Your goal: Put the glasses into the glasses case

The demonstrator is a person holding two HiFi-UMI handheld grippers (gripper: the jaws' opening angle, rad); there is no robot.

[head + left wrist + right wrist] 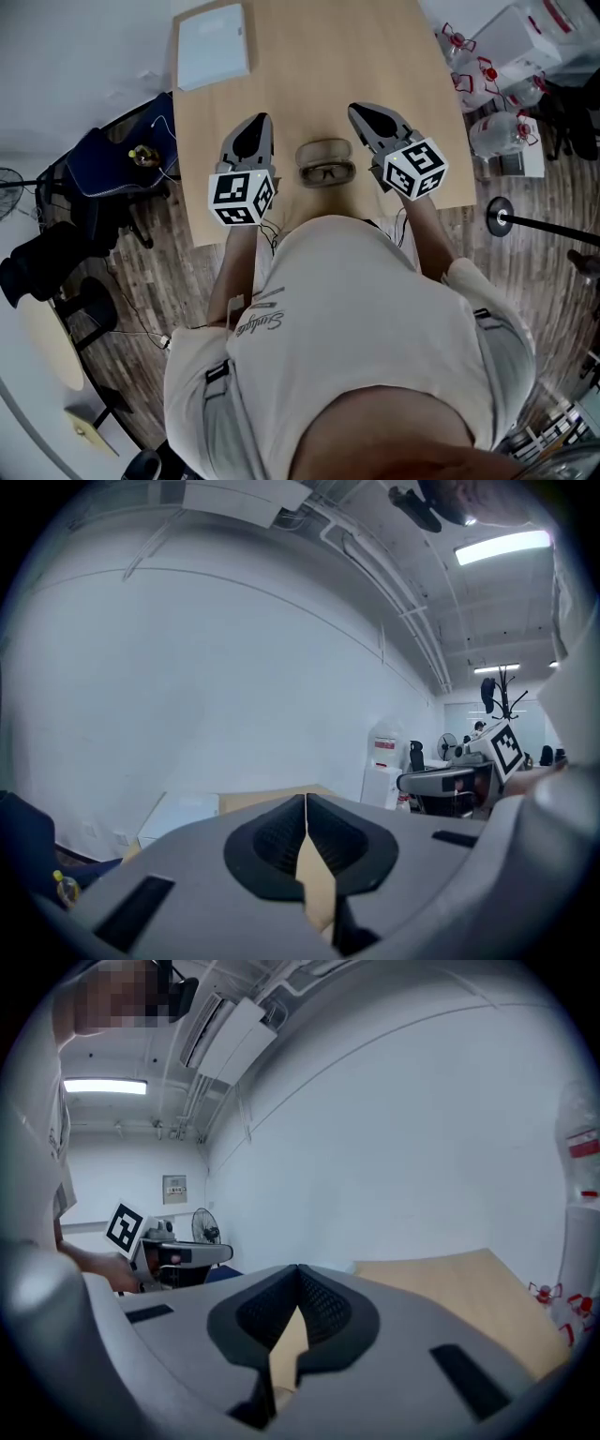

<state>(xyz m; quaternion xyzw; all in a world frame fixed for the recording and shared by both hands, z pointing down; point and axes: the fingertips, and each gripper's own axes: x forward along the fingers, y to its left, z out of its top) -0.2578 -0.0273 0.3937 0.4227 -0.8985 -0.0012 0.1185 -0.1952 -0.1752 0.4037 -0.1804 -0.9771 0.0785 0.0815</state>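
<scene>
Head view is looking steeply down onto the table [309, 84]. Both gripper views are looking low across it toward the wall [187, 686]; the left is catching the right gripper [412, 782], the right the left gripper [220, 1253].

Your table [309, 56] is of light yellowish wood. On it, the glasses [327, 172] have a dark frame, and the glasses case [323, 150] is a dull grey-brown. Your left gripper [260, 120] and right gripper [361, 112] are grey, with black ribbed pads [277, 841] inside. Each carries a white cube [241, 195] with black square markers. The flat box [214, 44] is white. The floor [159, 253] shows dark brown planks. Your shirt [356, 309] is pale beige.
</scene>
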